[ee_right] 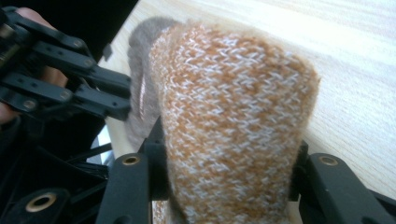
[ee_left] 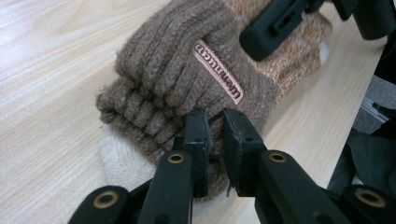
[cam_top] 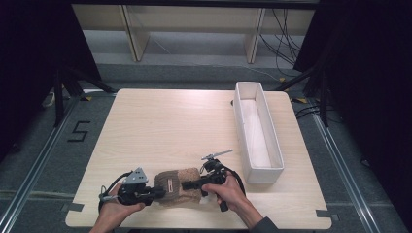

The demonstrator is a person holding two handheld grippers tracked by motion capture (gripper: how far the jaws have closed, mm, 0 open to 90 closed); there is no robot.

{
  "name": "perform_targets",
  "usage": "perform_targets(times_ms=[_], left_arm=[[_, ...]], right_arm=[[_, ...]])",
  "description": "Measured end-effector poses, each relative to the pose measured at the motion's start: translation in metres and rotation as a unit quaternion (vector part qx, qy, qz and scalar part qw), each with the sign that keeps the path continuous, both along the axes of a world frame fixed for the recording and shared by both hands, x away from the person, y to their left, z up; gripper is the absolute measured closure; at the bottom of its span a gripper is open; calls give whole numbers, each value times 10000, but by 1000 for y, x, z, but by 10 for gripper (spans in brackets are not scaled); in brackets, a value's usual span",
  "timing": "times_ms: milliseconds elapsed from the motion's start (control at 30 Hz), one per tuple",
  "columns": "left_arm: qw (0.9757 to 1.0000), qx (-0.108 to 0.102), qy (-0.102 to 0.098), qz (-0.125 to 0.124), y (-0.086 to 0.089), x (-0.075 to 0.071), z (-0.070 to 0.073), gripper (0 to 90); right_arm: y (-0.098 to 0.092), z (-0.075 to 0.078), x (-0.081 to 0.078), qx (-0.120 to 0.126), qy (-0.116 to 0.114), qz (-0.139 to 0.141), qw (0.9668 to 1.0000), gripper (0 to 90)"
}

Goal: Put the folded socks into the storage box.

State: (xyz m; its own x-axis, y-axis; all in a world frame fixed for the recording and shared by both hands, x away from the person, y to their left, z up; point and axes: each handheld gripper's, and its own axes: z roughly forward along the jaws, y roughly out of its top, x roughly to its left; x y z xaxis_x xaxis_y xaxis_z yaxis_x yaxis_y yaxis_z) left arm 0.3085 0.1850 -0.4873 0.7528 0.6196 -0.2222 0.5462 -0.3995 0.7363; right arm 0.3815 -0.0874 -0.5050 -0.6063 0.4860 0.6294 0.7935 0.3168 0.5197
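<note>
Pinching the brown ribbed knitted glove [ee_left: 187, 70] with our left gripper [ee_left: 215, 135], we clasp its orange-flecked end between the right gripper [ee_right: 229, 158] jaws.

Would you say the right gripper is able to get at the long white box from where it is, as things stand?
Probably yes. The white box stands just beyond the right gripper, with bare table between them. But its jaws sit around the orange end of the knitted socks, and the left gripper pinches the brown cuff.

high view: overhead, facing forward-down, far | tool views: close, facing each other | shared: knitted sock [cam_top: 178, 186]
</note>
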Motion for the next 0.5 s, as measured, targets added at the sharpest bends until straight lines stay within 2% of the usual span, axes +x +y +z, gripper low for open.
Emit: perform_targets(times_ms=[33,67,133,233,300,367,400,433,500], left_arm=[[10000,31,-12,-12,0,0,0,792],[10000,26,-17,-10,0,0,0,792],[10000,25,-14,-16,0,0,0,792],[10000,19,23,-20,1,1,1,790],[10000,-6,12,6,0,0,0,789],[10000,16,6,-19,0,0,1,788],[10000,27,-17,-52,0,1,1,787],[10000,23,-17,-47,0,2,1,786],[10000,38,-21,-54,0,1,1,786]], right_arm=[[0,1,0,35,54,-101,9999,534],[0,1,1,80,-26,-53,10000,534],[0,2,0,68,-28,0,10000,534],[1,2,1,78,172,0,9998,534],[0,0,3,113,109,33,9999,532],[0,1,3,36,216,-61,9997,523],[0,3,1,-96,455,-143,9988,517],[-1,2,2,-78,404,-151,9990,513],[0,2,2,61,556,-107,9984,506]])
